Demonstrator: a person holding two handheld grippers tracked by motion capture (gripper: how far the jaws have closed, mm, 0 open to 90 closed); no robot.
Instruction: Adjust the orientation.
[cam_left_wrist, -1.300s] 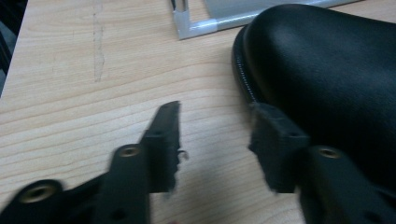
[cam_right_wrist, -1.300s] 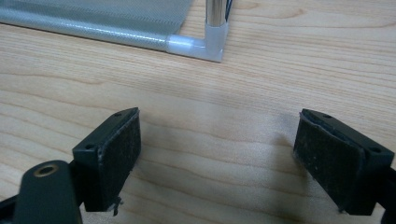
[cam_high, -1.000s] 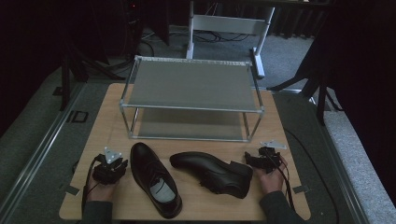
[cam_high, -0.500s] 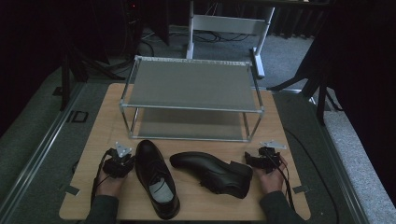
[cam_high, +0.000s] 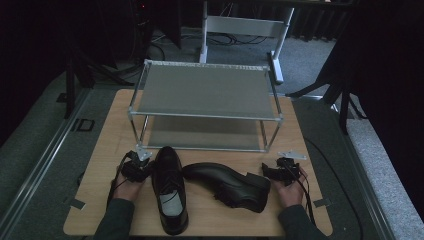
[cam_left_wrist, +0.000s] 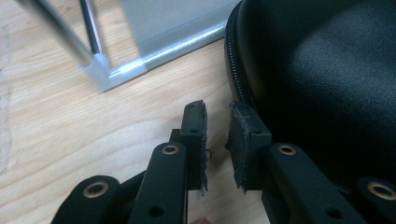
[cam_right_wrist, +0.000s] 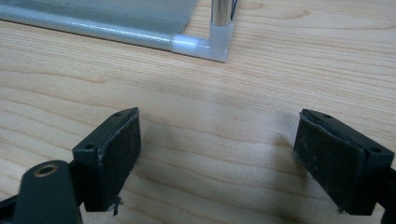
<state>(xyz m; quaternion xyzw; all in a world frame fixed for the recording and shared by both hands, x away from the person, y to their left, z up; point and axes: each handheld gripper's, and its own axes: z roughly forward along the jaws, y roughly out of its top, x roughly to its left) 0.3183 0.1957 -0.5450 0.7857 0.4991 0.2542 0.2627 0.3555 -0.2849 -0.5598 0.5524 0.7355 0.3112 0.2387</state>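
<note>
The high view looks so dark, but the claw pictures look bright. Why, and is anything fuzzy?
High view: dim all over, the floor around the table near black, both shoes losing detail. Left gripper view: bright wood, the rack blurred, the shoe a soft black mass. Right gripper view: sharp wood grain, soft shadows under the claw.

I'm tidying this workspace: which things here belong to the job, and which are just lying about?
Probably the job:
- upright shoe beside the left gripper
- shoe on its side near the right gripper
- two-tier rack, both shelves bare

Lying about:
- white stand beyond the table
- floor cables
</note>
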